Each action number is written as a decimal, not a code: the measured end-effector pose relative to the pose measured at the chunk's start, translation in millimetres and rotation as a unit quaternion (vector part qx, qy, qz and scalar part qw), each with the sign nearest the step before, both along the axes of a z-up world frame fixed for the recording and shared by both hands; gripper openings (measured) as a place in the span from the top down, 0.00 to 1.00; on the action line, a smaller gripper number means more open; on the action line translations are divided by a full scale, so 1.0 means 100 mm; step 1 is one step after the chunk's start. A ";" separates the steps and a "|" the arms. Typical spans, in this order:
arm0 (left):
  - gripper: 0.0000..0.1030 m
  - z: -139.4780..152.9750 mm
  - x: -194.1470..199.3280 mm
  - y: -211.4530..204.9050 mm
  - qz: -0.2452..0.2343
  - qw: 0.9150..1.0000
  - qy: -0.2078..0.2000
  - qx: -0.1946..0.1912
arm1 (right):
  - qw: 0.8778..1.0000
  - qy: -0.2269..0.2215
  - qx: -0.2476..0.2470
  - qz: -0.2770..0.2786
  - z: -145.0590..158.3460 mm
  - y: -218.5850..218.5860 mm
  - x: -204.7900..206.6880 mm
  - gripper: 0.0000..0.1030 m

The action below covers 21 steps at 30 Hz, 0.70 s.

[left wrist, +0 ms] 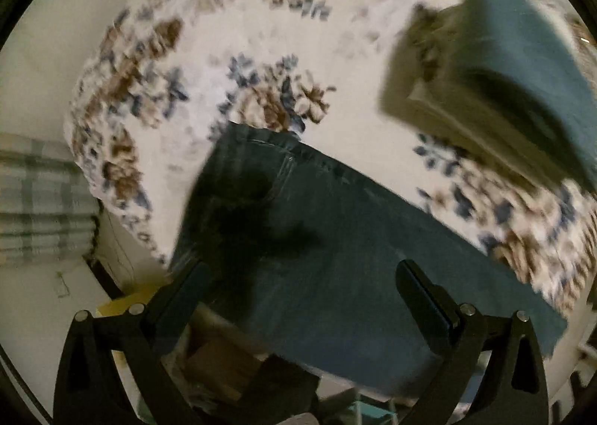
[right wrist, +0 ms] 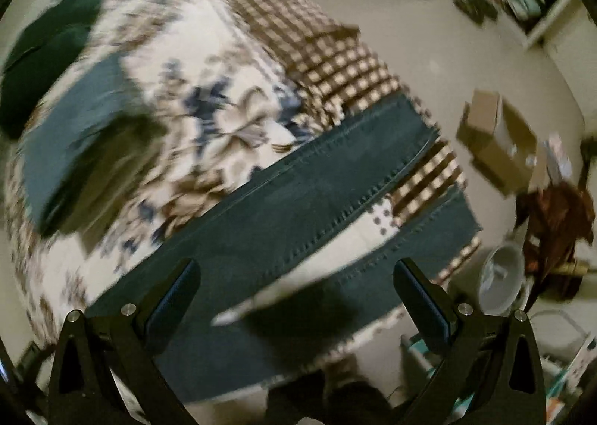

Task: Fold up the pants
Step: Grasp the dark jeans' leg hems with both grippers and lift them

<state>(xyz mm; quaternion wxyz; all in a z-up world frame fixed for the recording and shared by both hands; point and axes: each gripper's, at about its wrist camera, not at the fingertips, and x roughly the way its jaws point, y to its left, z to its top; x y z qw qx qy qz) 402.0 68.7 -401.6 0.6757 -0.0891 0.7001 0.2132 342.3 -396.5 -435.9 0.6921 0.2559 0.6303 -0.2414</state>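
Overhead, pants (right wrist: 321, 178) lie on bedspread (left wrist: 209, 33)

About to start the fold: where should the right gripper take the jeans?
Grip the hem of the far leg, coming from the bed's foot end. Both legs lie flat and spread, hems at the blanket edge, so a finger can slip under. Right gripper is open.

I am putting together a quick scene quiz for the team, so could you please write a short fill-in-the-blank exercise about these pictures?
1. The jeans lie spread on a ____-patterned blanket.
2. In the right wrist view, the two legs lie ____, with blanket showing between them.
3. Both the left gripper and the right gripper are ____, holding nothing.
4. On the floor beyond the bed sits a cardboard ____.

Missing words: floral; apart; open; box
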 end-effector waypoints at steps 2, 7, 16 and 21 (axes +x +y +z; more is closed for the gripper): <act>0.00 -0.41 0.22 0.12 0.027 0.999 0.024 -0.008 | 0.999 0.019 0.011 -0.026 -0.43 -0.17 0.22 0.00; 0.00 -1.24 0.54 0.46 0.108 0.991 0.075 -0.035 | 0.994 0.073 0.027 -0.082 -1.42 -0.54 0.56 0.00; 0.22 -1.46 0.56 0.65 0.148 0.988 0.048 -0.005 | 0.985 0.092 0.048 -0.138 -2.25 -0.90 0.78 0.13; 0.73 -1.06 0.41 0.49 0.122 0.992 0.000 0.021 | 0.991 0.069 0.017 -0.118 -2.21 -0.93 0.87 0.69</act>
